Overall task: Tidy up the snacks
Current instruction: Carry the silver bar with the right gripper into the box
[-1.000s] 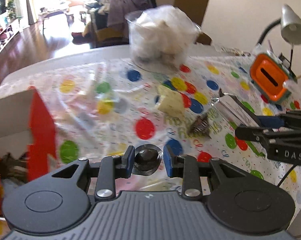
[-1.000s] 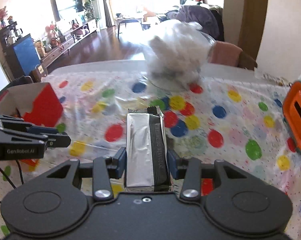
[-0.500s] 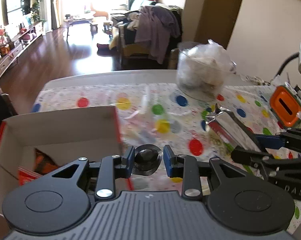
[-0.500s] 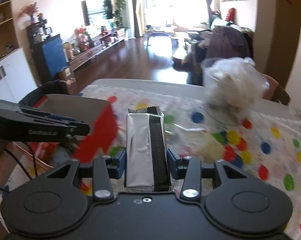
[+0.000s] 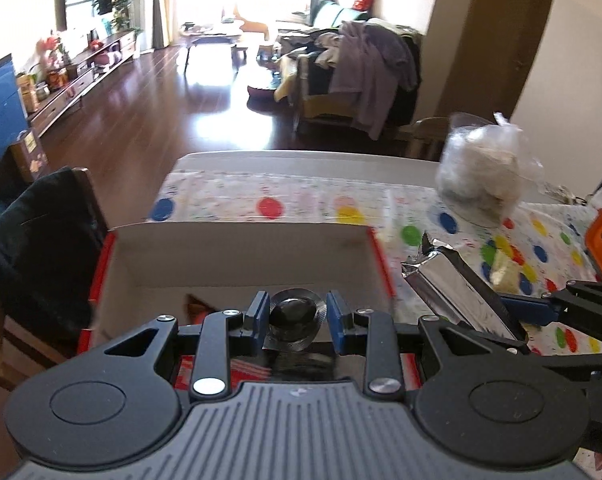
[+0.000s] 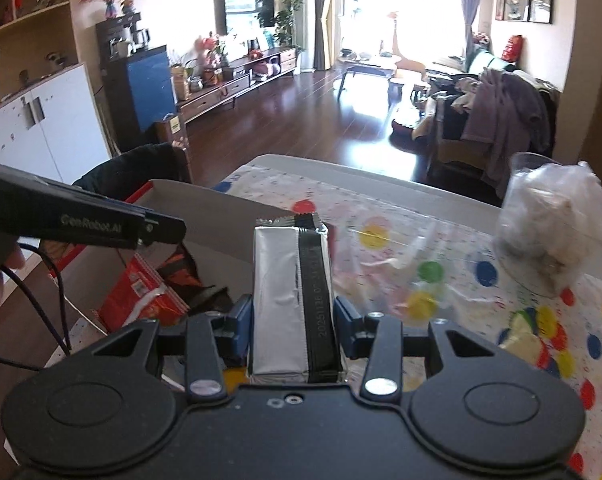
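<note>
Our left gripper [image 5: 297,316] pinches a small round foil snack [image 5: 295,314]; a second ago it hung over the dotted cloth [image 5: 341,204], and now it sits above the open box [image 5: 237,248]. Our right gripper [image 6: 291,320] clamps a silver pack [image 6: 285,292] and has swung beside the box too. Both look ready to drop. Readable writing: "GenRobot.AI" on the left gripper, a date code starting "2025" on the pack.

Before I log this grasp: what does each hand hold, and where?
Left tongs pinch a small round foil-wrapped snack by its sides; right tongs clamp a silver packet near its lower end.
</note>
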